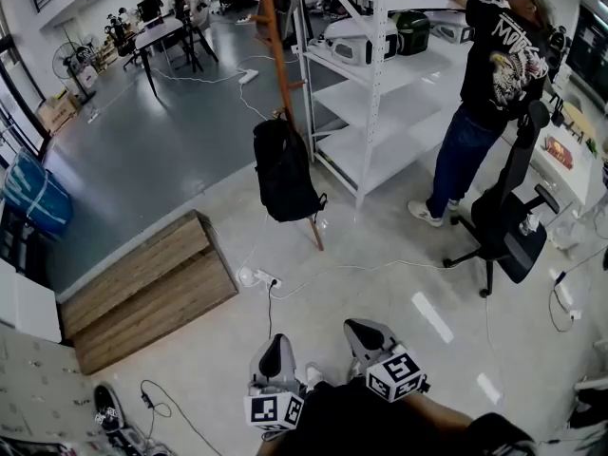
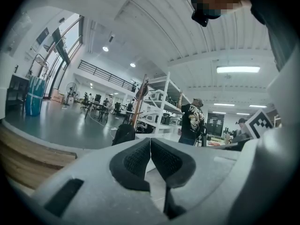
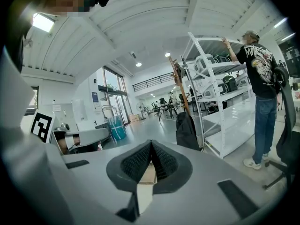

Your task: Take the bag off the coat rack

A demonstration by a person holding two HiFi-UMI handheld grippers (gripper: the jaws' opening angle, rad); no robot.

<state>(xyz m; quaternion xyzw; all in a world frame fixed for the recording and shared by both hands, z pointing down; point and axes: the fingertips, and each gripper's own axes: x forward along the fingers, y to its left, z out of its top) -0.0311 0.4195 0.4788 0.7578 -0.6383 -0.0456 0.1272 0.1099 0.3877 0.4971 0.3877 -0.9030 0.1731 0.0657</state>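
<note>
A black backpack (image 1: 284,171) hangs low on a wooden coat rack (image 1: 275,36) that stands beside a white shelving unit, a few steps ahead of me. The same backpack (image 3: 187,131) shows in the right gripper view, and the bag (image 2: 123,134) is small and distant in the left gripper view. My left gripper (image 1: 275,348) and right gripper (image 1: 366,332) are held close to my body at the bottom of the head view, far from the bag. Both have their jaws pressed together with nothing between them.
A person in a black printed shirt (image 1: 494,93) stands at the white shelves (image 1: 380,103). A black office chair (image 1: 508,212) is at the right. A low wooden platform (image 1: 147,288) lies at the left, and a power strip with cables (image 1: 261,278) crosses the floor ahead.
</note>
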